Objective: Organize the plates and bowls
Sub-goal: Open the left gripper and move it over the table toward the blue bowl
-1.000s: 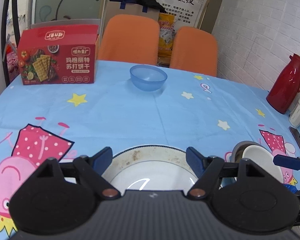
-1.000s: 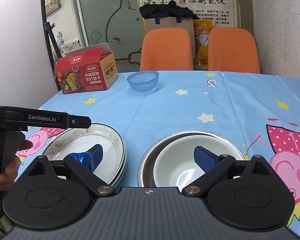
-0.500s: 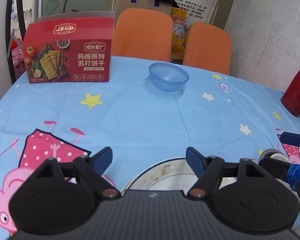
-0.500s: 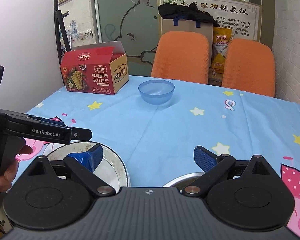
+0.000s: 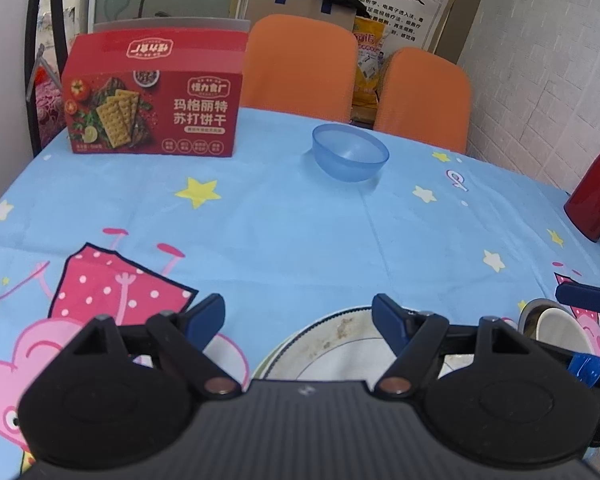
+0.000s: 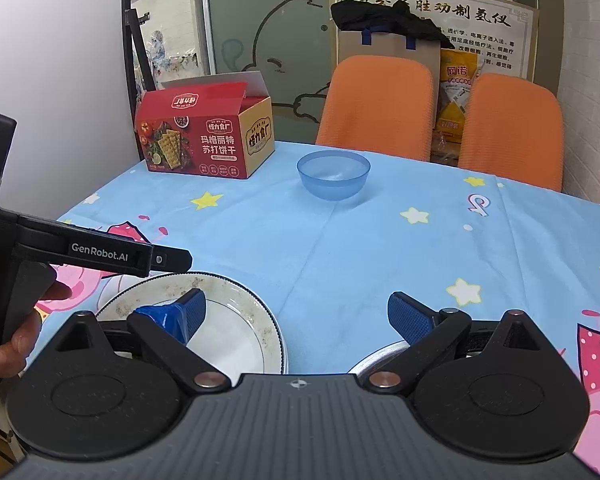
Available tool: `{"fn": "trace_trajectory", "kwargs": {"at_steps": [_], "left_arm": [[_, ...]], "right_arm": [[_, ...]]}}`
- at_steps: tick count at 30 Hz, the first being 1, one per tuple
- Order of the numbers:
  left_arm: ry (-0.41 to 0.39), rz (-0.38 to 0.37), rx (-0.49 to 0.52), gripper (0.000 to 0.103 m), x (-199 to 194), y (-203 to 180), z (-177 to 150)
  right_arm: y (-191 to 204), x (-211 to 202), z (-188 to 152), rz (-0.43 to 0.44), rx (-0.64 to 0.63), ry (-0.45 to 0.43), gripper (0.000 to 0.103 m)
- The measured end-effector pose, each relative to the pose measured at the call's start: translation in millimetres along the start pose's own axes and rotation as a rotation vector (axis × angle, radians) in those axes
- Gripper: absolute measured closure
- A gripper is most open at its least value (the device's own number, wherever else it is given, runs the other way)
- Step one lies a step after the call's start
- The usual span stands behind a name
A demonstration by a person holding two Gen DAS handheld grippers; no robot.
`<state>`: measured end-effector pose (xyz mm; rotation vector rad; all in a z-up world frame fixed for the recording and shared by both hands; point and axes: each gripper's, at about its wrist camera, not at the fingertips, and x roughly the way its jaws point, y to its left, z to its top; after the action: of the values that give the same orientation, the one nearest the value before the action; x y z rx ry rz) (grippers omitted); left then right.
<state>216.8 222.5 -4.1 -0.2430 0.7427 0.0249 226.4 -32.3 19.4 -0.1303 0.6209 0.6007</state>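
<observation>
Blue bowl [image 6: 333, 174] upright on the table [image 6: 380, 248], far side, at twelve o'clock from both tongs and well apart. Right gripper [image 6: 296, 314]: jaws wide, released, empty; white plate [image 6: 236, 332] at its eight o'clock, metal bowl [image 6: 380, 354] at five. Left gripper [image 5: 298, 316]: likewise released, empty, above the plate's rim. Neither is clearly nearer.

Near half of the dirty plate [image 5: 332, 344] hidden behind the left gripper [image 5: 299, 316] body. Metal bowl [image 6: 380, 356] mostly covered by the right gripper [image 6: 296, 312]. Red thermos [image 5: 598, 192] cut off by the frame edge. Poster text [image 6: 460, 16] partly hidden behind the bag [image 6: 388, 40].
</observation>
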Motion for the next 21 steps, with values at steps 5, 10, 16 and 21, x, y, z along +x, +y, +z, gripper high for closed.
{"fn": "trace_trajectory", "kwargs": {"at_steps": [5,10,16,21], "left_arm": [[0.0,-0.001,-0.007,0.028,-7,-3,-3],[0.004,-0.003,0.003,0.028,-11,-10,-4],[0.039,-0.027,0.007,0.028,-6,-17,2],[0.033,-0.032,0.013,0.028,11,-19,34]], "right_arm": [[1,-10,-4,-0.008,-0.002,-0.008,0.018],[-1,-19,-7,-0.007,0.01,-0.021,0.018],[-5,-24,-6,-0.019,-0.012,-0.021,0.018],[-17,-14,9,-0.027,-0.043,0.003,0.018]]}}
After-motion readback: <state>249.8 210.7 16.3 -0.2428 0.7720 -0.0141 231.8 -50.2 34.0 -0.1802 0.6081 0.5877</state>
